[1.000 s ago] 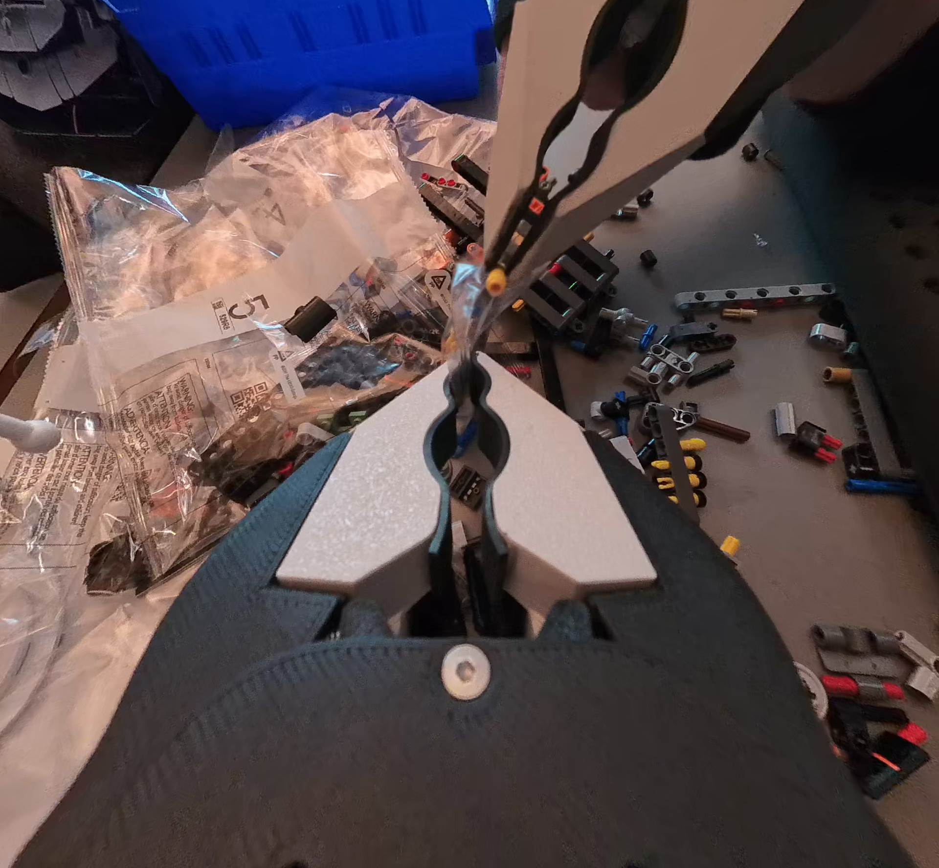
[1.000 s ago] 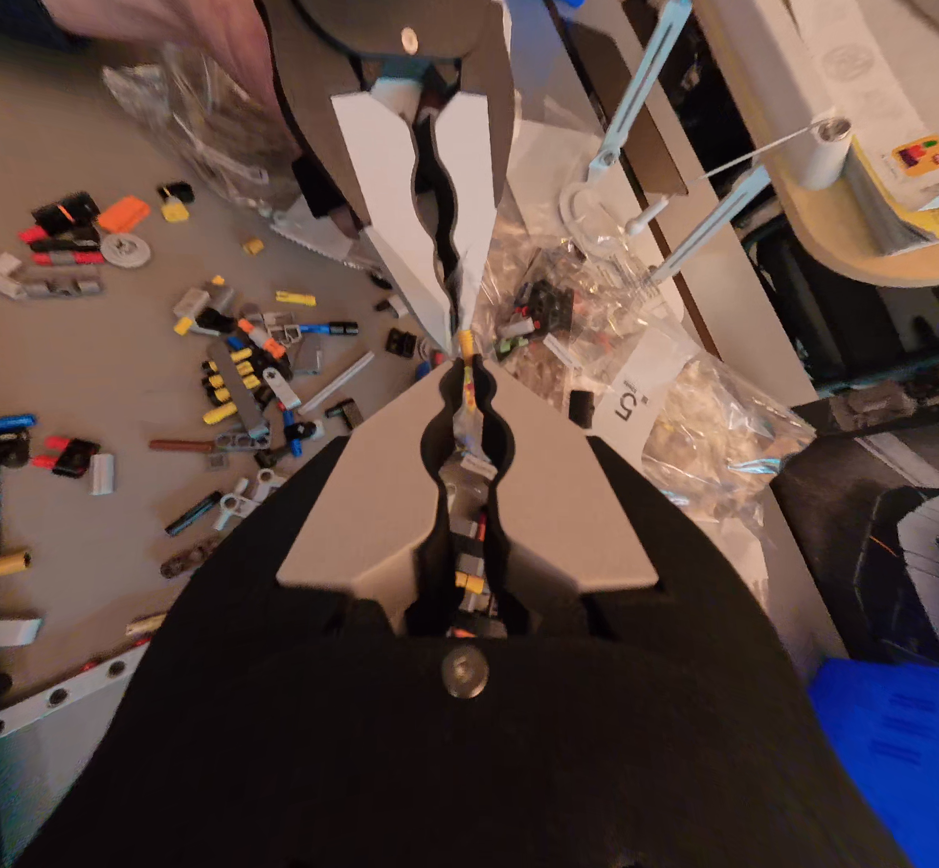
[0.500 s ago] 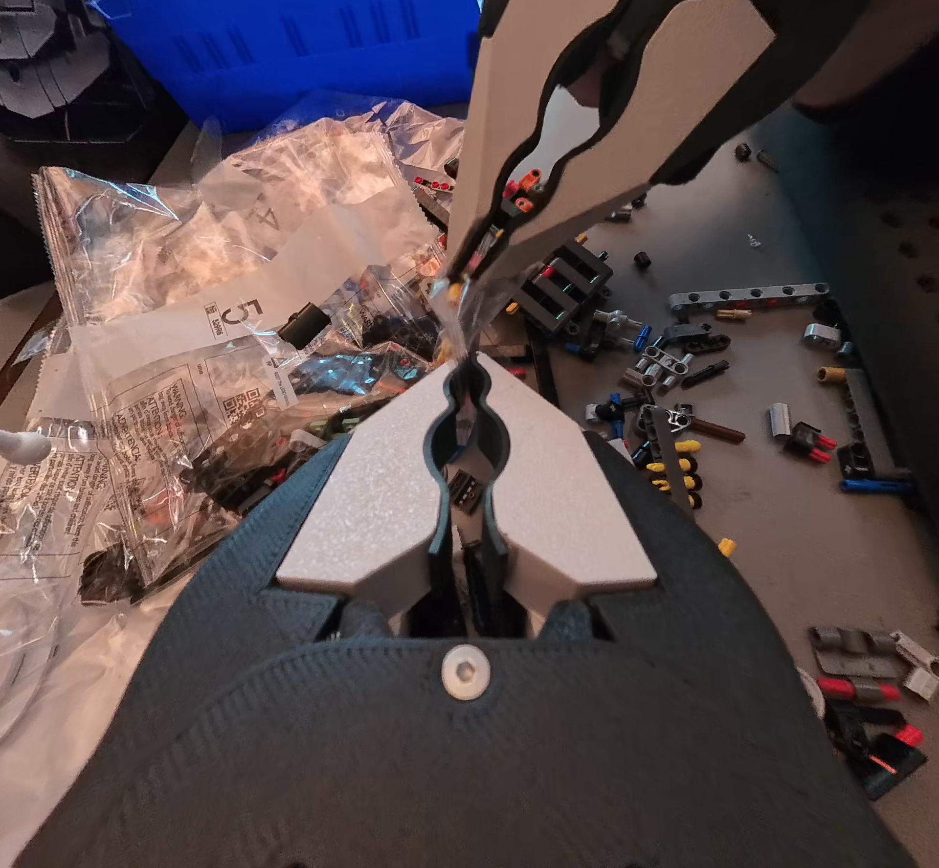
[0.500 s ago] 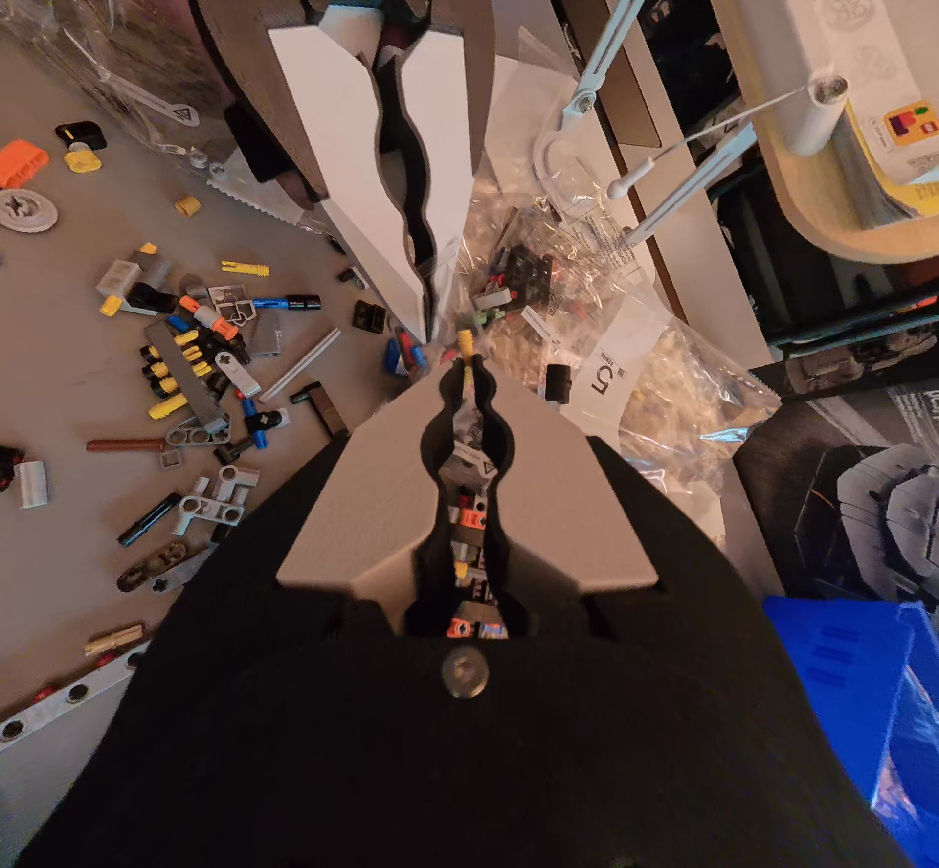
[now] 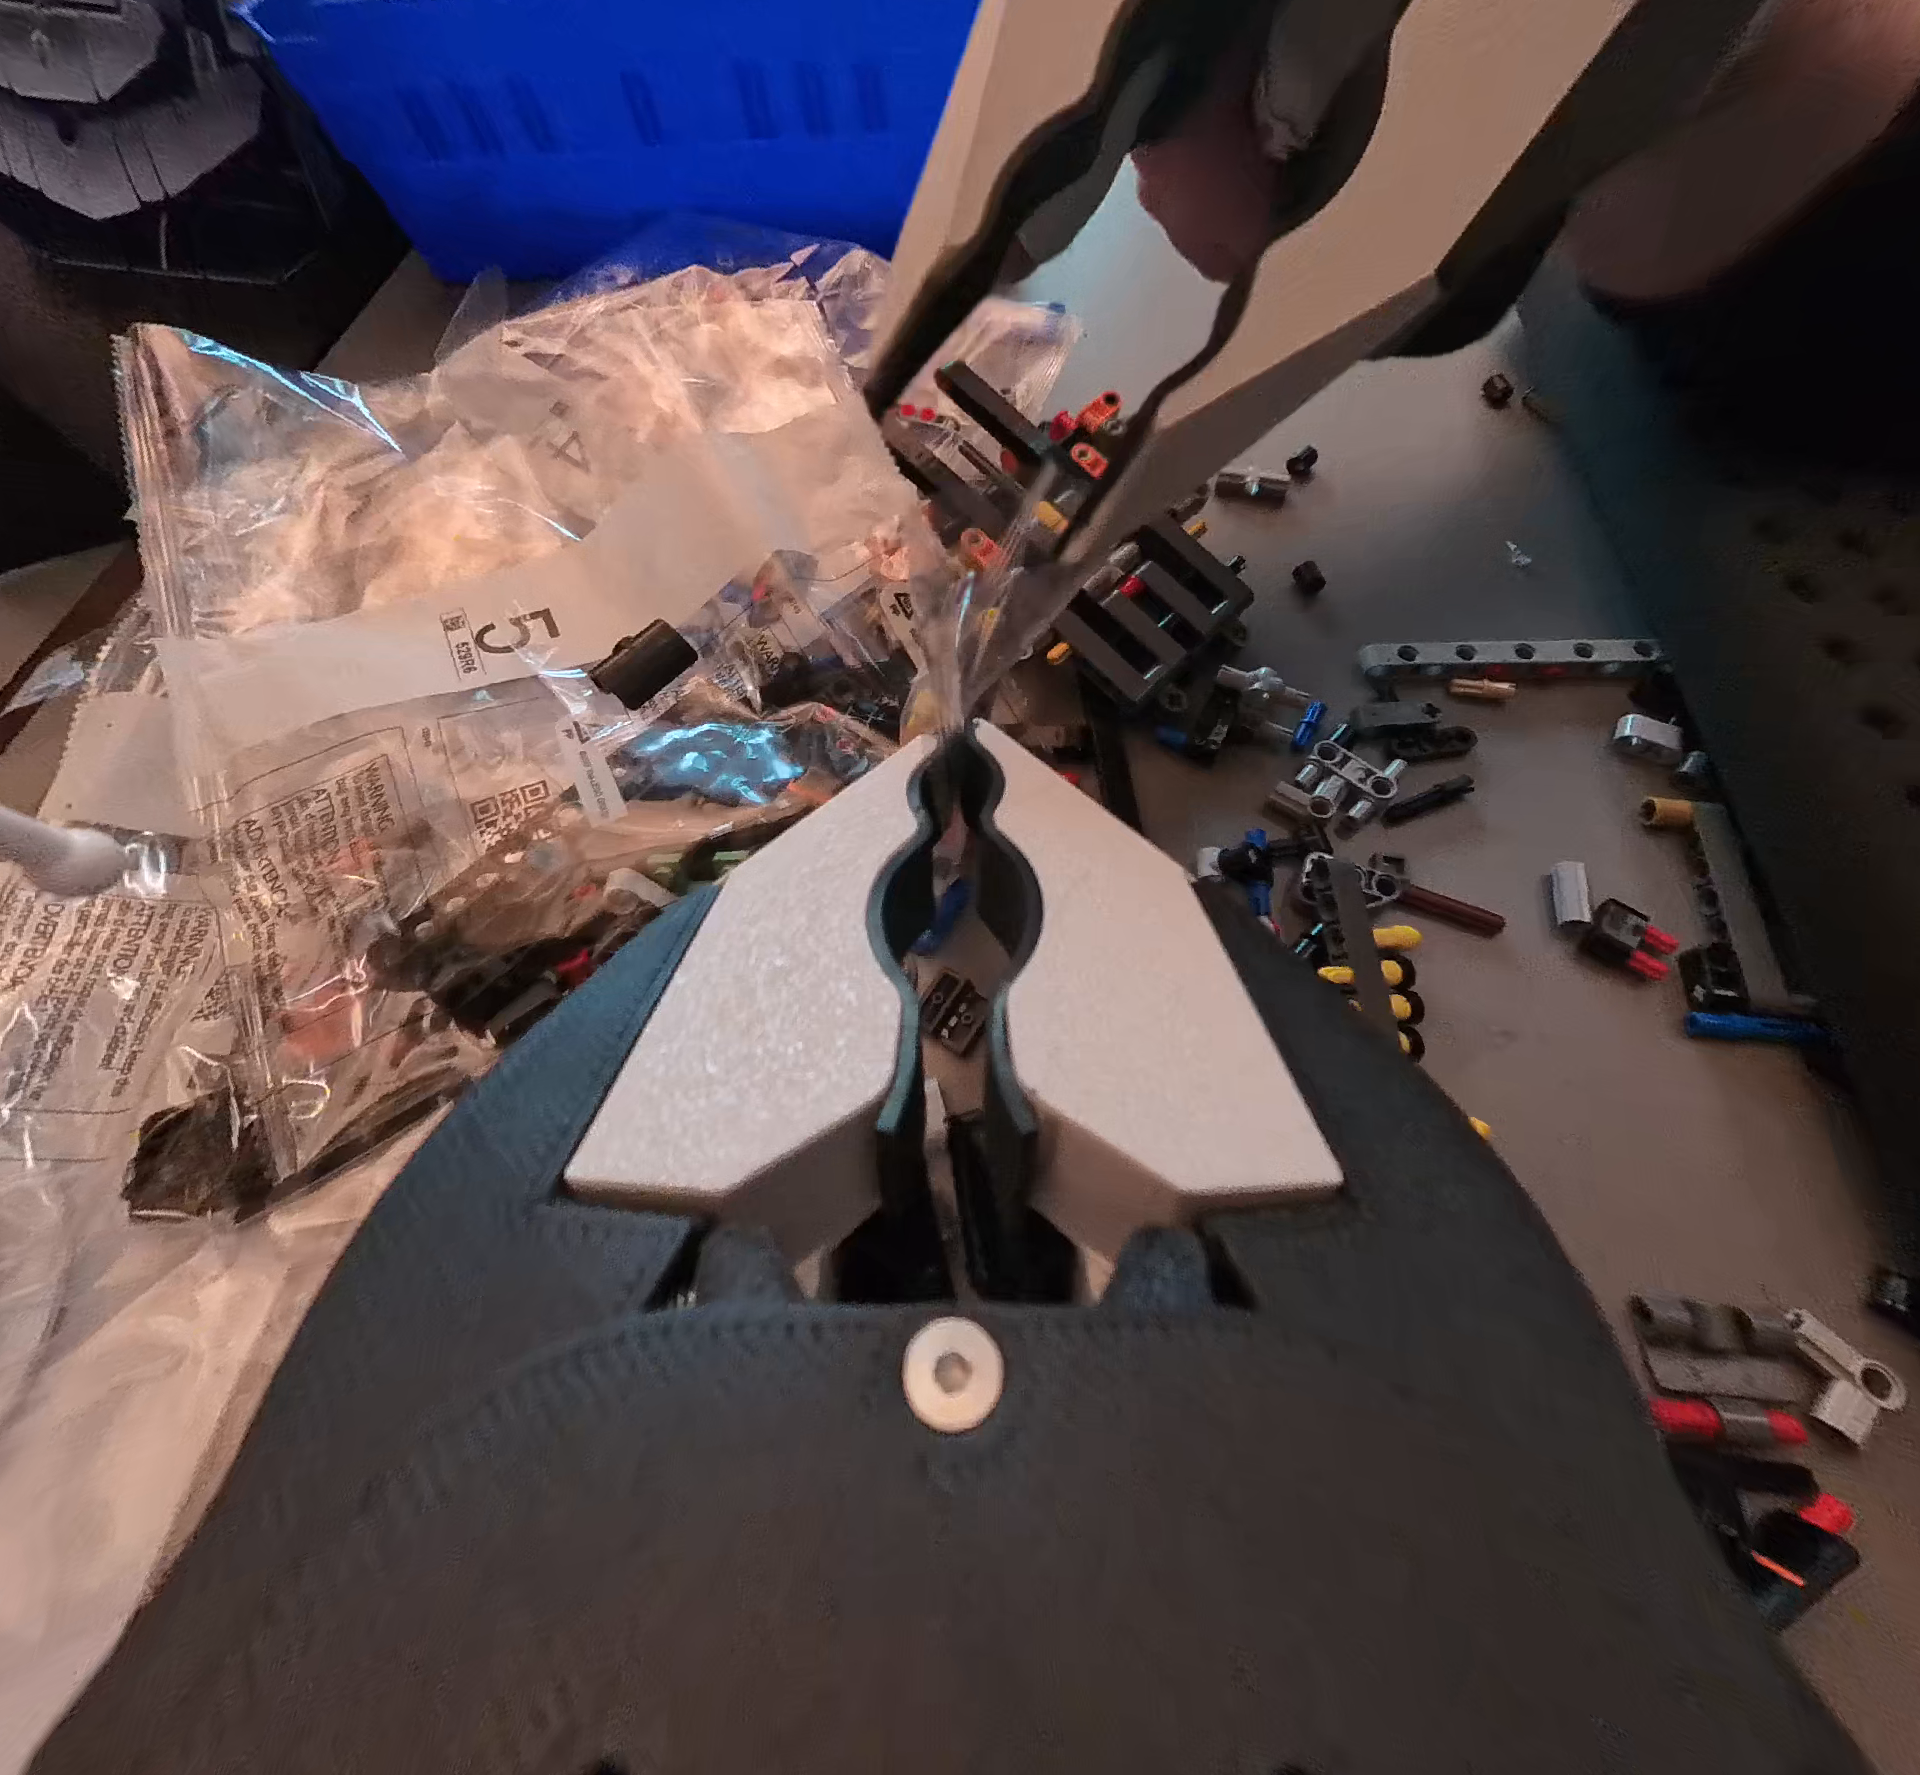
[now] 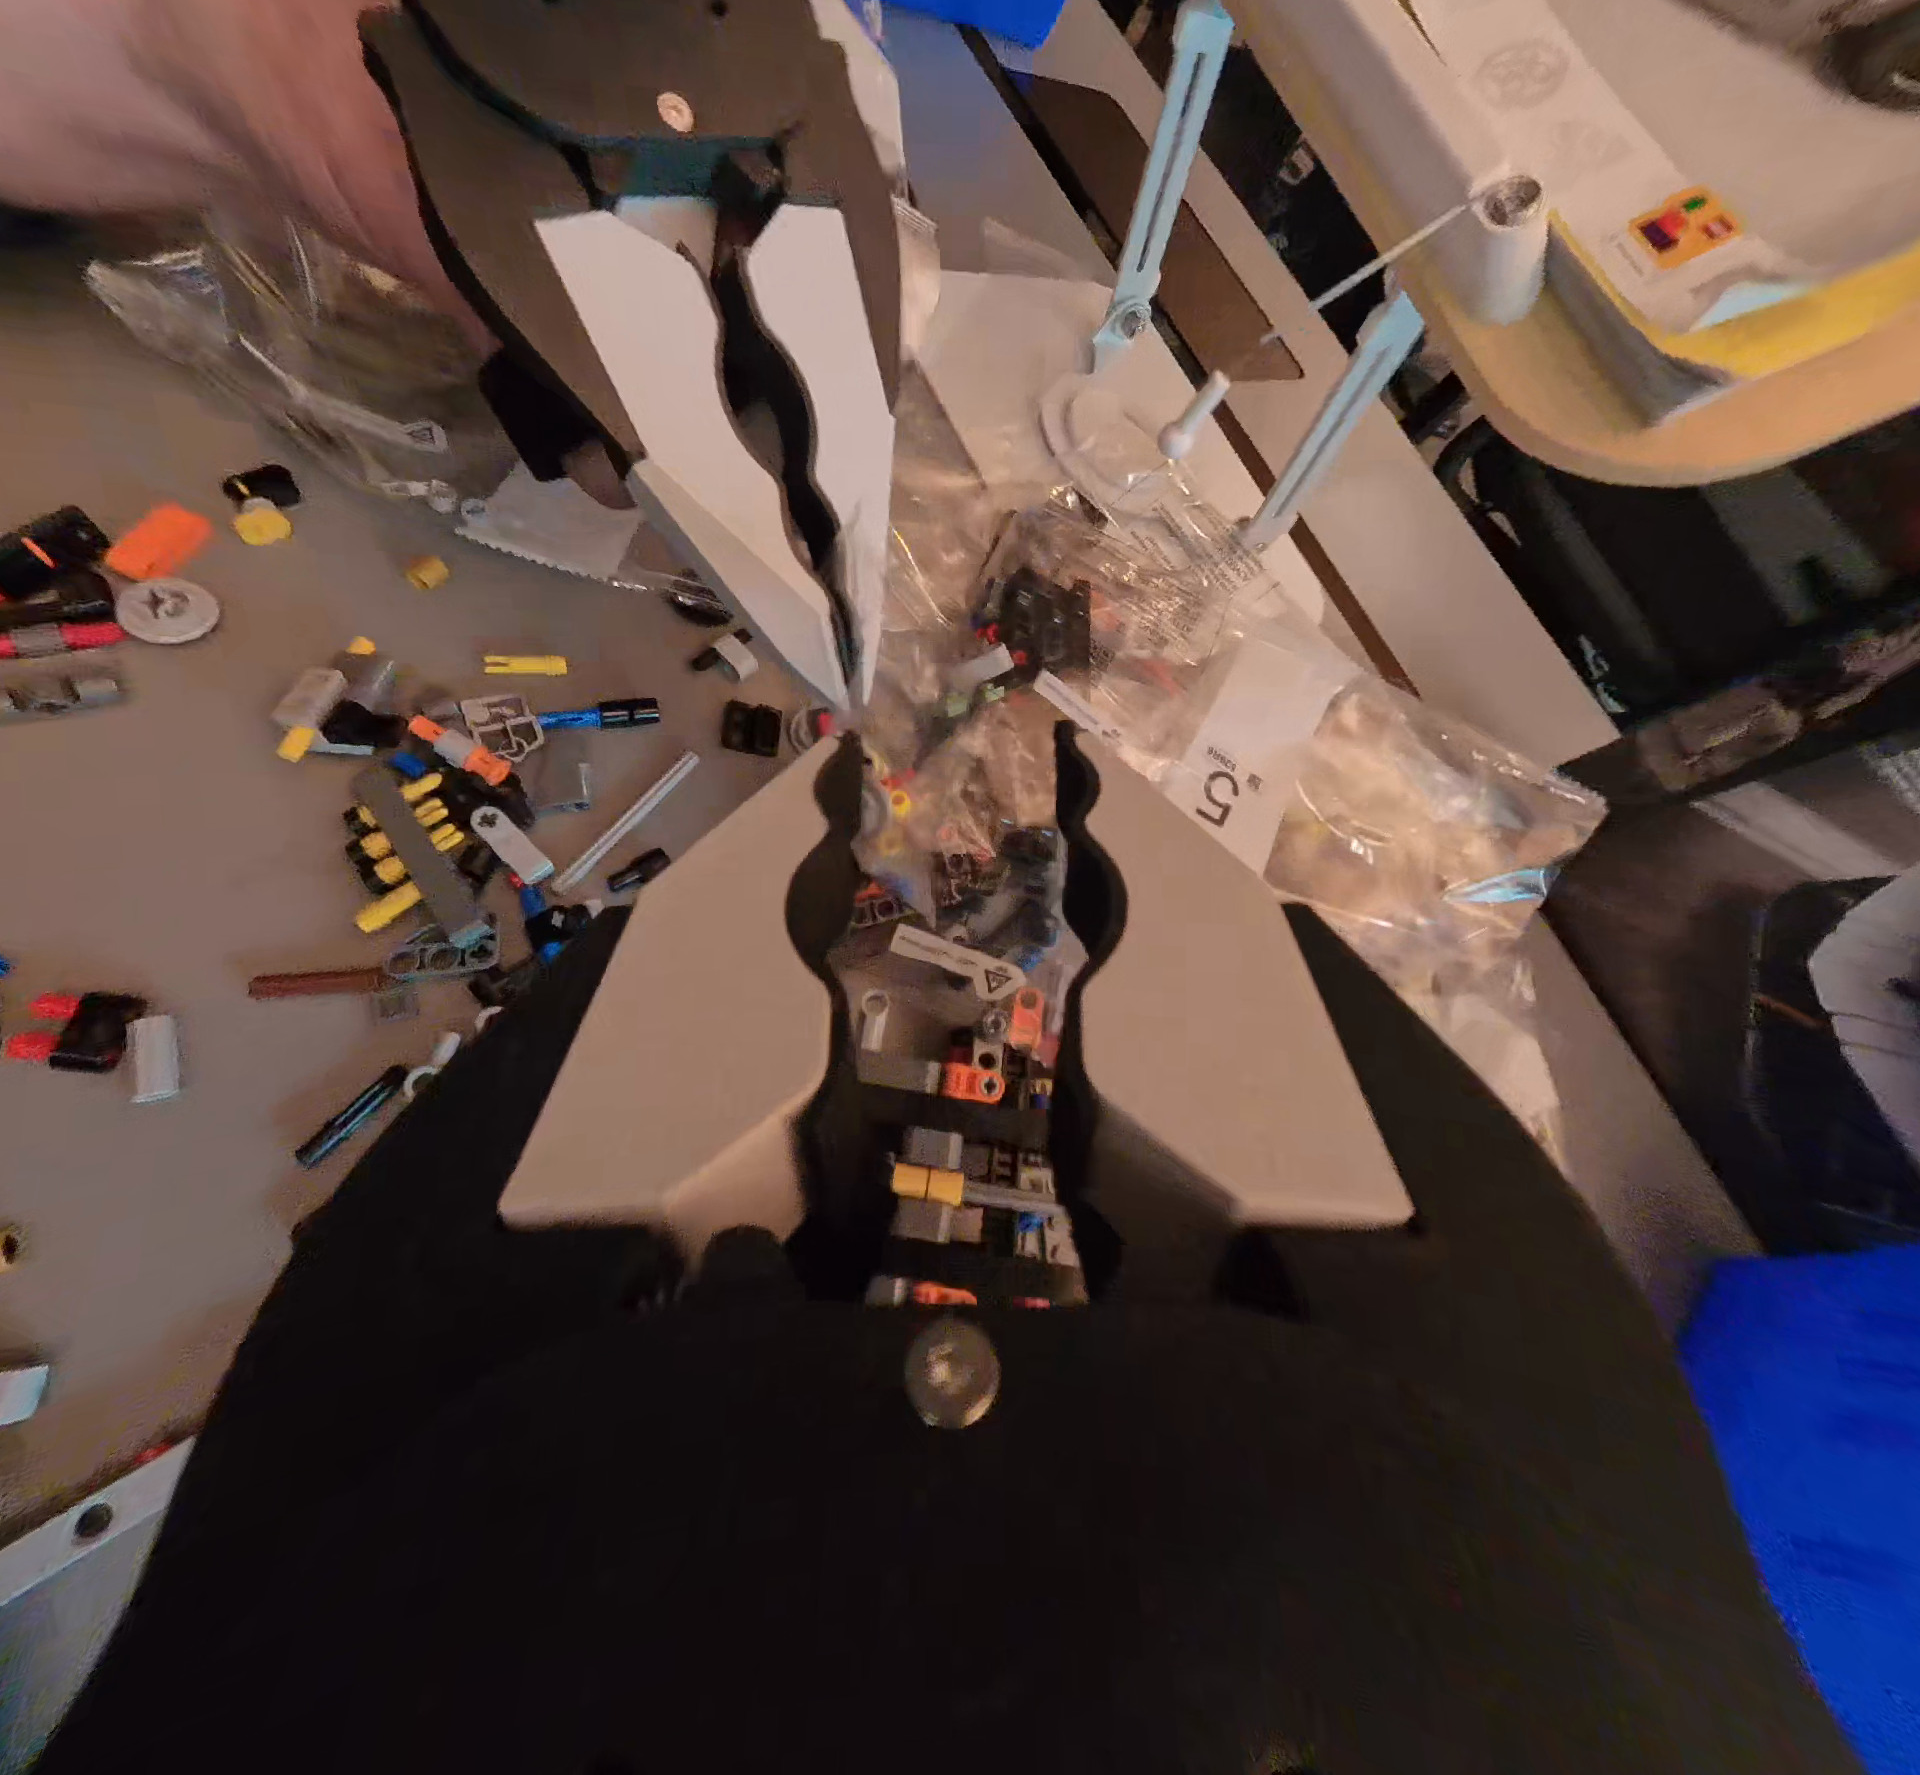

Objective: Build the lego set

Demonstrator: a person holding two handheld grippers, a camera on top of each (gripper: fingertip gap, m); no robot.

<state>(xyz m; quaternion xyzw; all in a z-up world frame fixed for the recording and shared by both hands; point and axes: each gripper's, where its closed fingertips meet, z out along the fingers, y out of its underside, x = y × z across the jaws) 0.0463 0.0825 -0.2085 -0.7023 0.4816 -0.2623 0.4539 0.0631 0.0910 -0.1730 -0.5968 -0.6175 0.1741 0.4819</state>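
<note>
Lego parts bag [image 5: 961,645], small and clear, hangs at frame centre above the bench [image 5: 1558,1081]. Left tool [image 5: 954,738] stays clamped on its corner. Right tool [image 6: 956,749], closed on the bag half a second ago, now stands wide apart, bag loose between its fingers. Loose pieces [image 5: 1351,894] unchanged; numbered bags [image 5: 436,645] left.

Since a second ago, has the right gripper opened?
Yes. The right gripper has let go of the bag; its fingers now stand apart, while the left gripper stays shut.
</note>
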